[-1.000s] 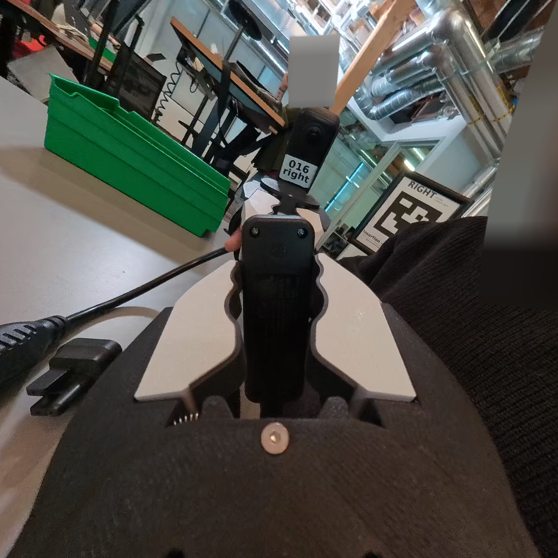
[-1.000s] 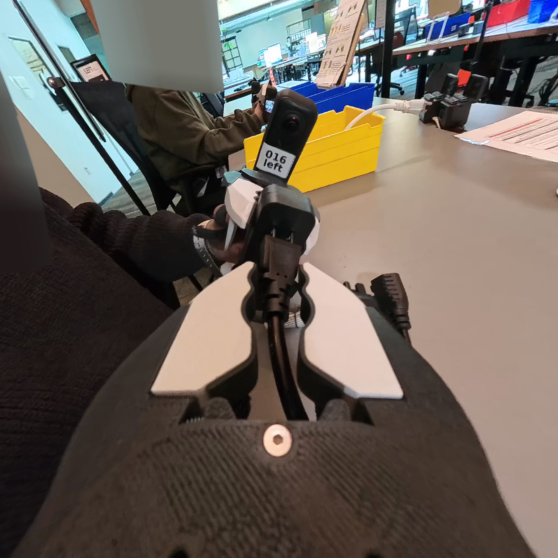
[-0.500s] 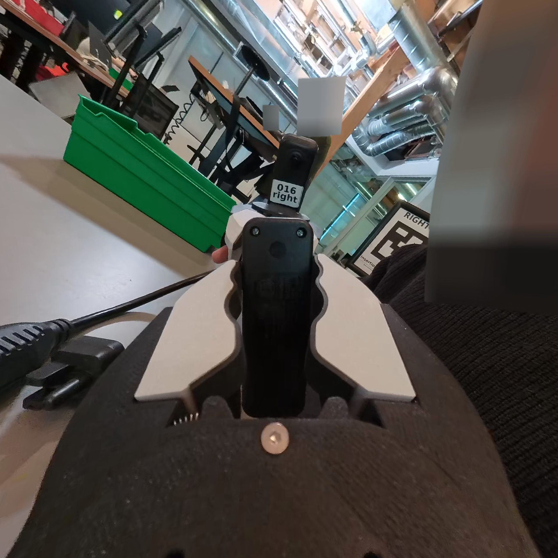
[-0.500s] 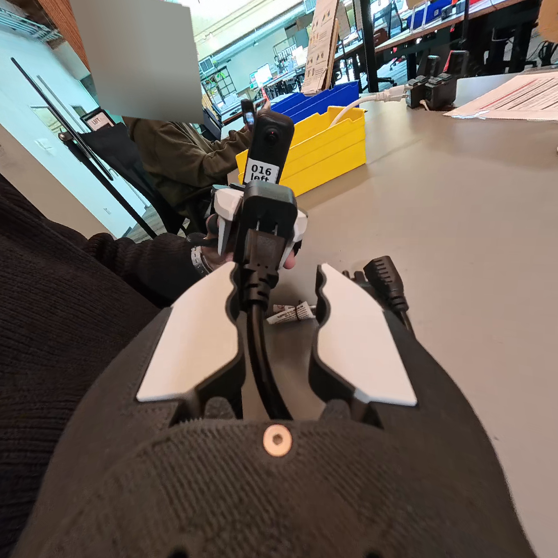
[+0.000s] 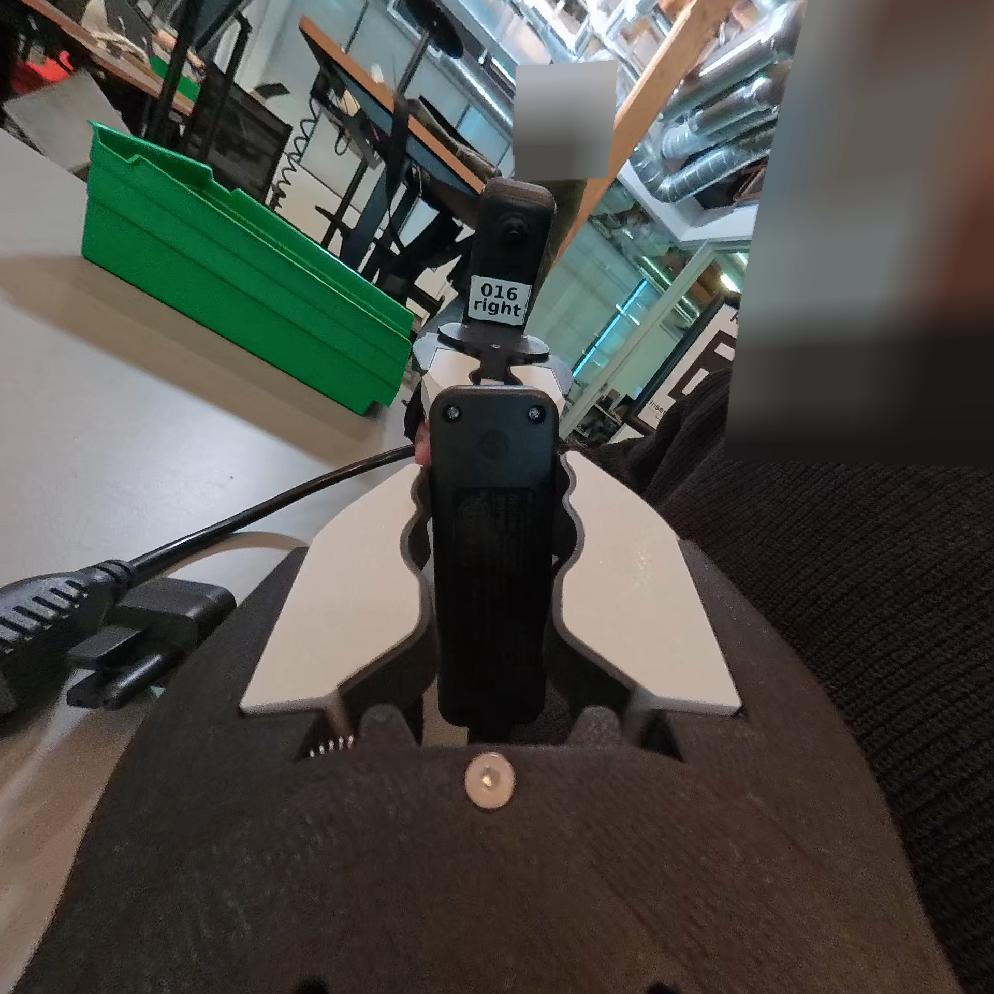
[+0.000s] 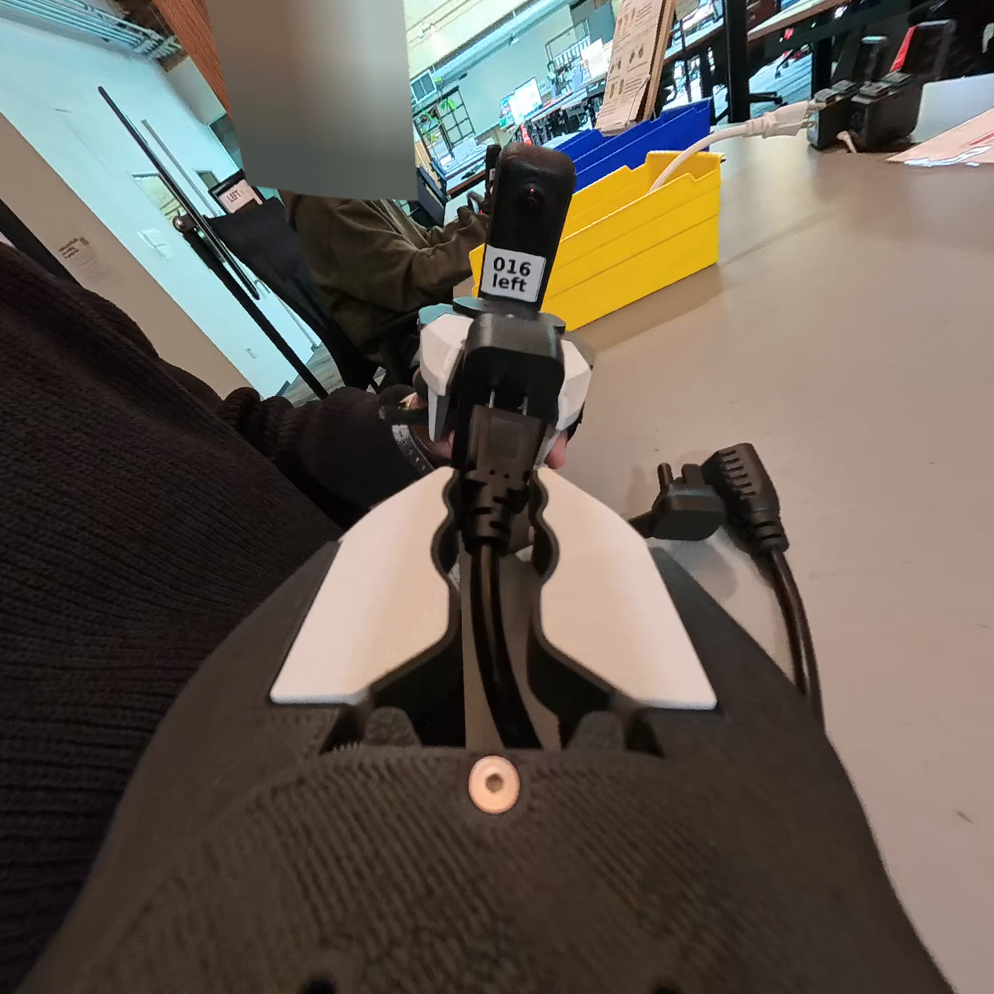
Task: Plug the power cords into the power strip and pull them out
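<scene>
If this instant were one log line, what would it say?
left claw: shut on power strip | right claw: shut on plug | prongs partly out of strip | spare cords on table

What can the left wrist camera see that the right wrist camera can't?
Only the left wrist view shows the green bin and the power strip's back.

Only the right wrist view shows the yellow bin and the plug part-way out, prongs showing.

Both show the strip, the grey table and spare cords lying there.
</scene>
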{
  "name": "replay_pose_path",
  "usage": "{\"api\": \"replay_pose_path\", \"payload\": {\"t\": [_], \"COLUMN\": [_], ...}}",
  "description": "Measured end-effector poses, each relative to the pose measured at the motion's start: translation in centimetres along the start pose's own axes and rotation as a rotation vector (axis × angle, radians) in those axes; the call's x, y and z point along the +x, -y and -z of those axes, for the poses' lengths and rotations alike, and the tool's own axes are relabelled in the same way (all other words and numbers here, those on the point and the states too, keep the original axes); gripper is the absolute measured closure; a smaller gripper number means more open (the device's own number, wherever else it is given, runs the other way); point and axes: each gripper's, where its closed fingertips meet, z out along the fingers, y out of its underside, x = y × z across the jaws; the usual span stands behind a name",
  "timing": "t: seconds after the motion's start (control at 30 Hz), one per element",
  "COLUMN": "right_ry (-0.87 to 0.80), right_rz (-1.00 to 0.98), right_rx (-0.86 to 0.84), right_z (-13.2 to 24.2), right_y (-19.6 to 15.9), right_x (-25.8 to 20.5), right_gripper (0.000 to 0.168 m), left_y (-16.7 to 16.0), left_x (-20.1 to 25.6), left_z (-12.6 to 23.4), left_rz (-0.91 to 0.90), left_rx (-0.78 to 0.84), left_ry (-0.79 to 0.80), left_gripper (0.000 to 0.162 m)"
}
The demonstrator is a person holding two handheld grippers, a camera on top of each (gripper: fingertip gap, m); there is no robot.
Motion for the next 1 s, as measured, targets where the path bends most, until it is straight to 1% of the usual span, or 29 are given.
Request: {"api": "replay_pose_path", "payload": {"t": [0.1,0.2,0.5,0.7,1.0], "right_ry": [0.015,0.034,0.044,0.044,0.045], "right_rz": [-0.009,-0.002,-0.034,-0.036,-0.048], "right_rx": [-0.013,-0.046,-0.041,-0.051,-0.091], "right_z": [0.0,0.0,0.0,0.0,-0.1], "right_y": [-0.3,-0.8,-0.9,-1.1,-2.0], "right_x": [0.0,-0.2,0.0,0.0,0.3], "right_gripper": [0.144,0.144,0.144,0.144,0.144], "left_y": [-0.3,-1.1,-1.1,-1.4,-2.6], "left_x": [0.0,0.1,-0.1,-0.1,-0.6], "left_z": [-0.1,-0.3,-0.5,-0.6,-0.7], "left_rz": [0.022,0.023,0.062,0.079,0.089], "left_rx": [-0.025,-0.094,-0.077,-0.102,-0.189], "left_ry": [-0.008,-0.016,-0.016,-0.007,0.033], "left_gripper": [0.117,0.116,0.115,0.114,0.114]}}
